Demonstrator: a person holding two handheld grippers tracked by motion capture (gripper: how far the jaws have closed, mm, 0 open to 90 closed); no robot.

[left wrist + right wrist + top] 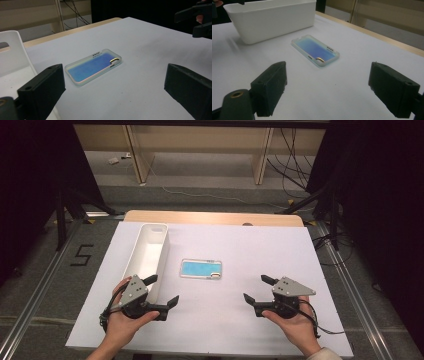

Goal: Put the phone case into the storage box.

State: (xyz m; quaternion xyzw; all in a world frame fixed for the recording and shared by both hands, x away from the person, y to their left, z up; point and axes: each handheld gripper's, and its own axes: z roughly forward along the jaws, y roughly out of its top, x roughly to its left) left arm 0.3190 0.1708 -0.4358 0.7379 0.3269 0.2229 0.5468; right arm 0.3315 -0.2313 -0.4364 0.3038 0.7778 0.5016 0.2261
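A clear phone case with a blue inner face [201, 268] lies flat in the middle of the white table top [215, 320]; it also lies ahead of the jaws in the left gripper view [93, 65] and the right gripper view [315, 50]. A long white bin [147, 255] stands to its left, empty as far as I see. My left gripper [162, 291] rests near the bin's near end, open, nothing between its jaws. My right gripper [257, 288] rests at the near right, open and empty. Both point toward the case from a short distance.
The white board lies on a wooden table whose far edge [210, 216] shows behind it. Dark stands and cables [295, 165] are on the floor beyond. Metal rails [40, 285] run along both sides. In the left gripper view the other gripper [197, 18] shows at the top right.
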